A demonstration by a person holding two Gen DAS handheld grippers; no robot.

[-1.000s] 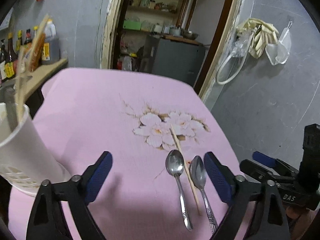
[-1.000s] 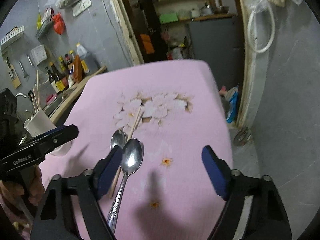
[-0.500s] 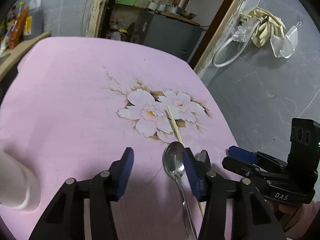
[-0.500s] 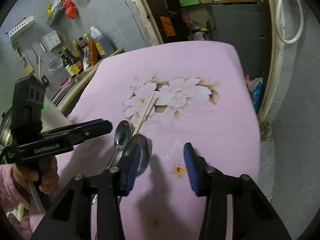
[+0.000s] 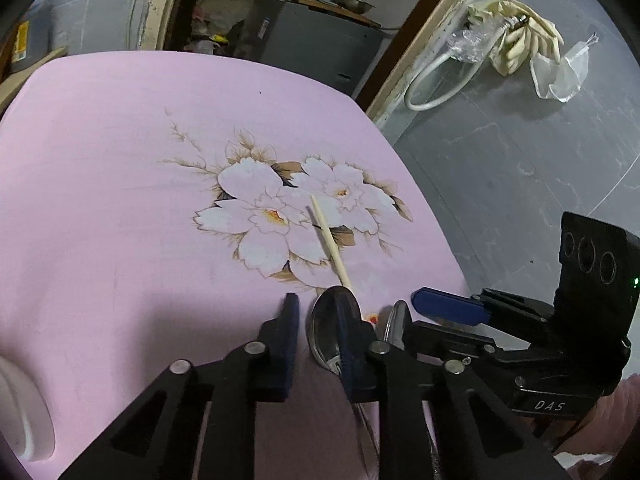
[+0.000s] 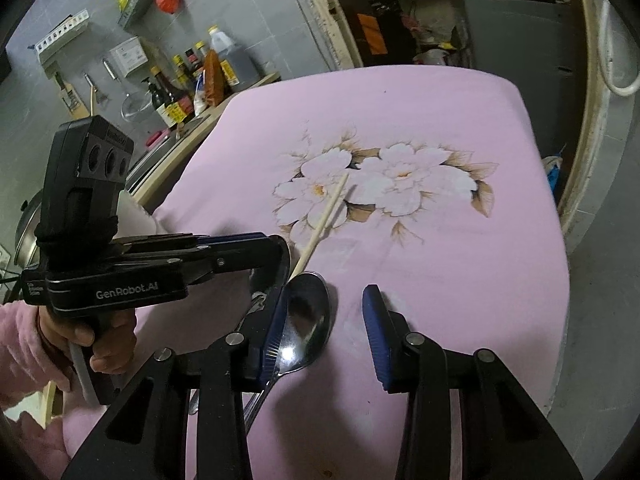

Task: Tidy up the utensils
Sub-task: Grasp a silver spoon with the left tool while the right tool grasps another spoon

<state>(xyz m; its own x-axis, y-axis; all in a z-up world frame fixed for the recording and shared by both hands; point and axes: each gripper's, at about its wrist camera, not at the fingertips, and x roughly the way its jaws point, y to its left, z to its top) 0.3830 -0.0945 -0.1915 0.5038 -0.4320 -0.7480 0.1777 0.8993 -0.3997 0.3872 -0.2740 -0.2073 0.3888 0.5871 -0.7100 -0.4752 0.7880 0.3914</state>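
Both grippers hover low over the pink flowered worktop (image 6: pixel 460 112), left gripper (image 5: pixel 316 336) narrowed, right gripper (image 6: pixel 326 332) half-open around a shiny steel spoon (image 6: pixel 306 320) lying flat: thin, stiff, probably slippery, so pinch its neck.

My desk (image 6: pixel 460 264) is covered in a pink cloth (image 5: pixel 120 208) printed with white flowers. A wooden chopstick (image 6: pixel 326 216) lies slantwise across the blossoms. Just below its near end two metal spoons rest side by side, one (image 6: pixel 306 320) bowl-up and the other (image 5: pixel 326 330) beside it. A white container (image 5: pixel 22 416) stands at the left edge.
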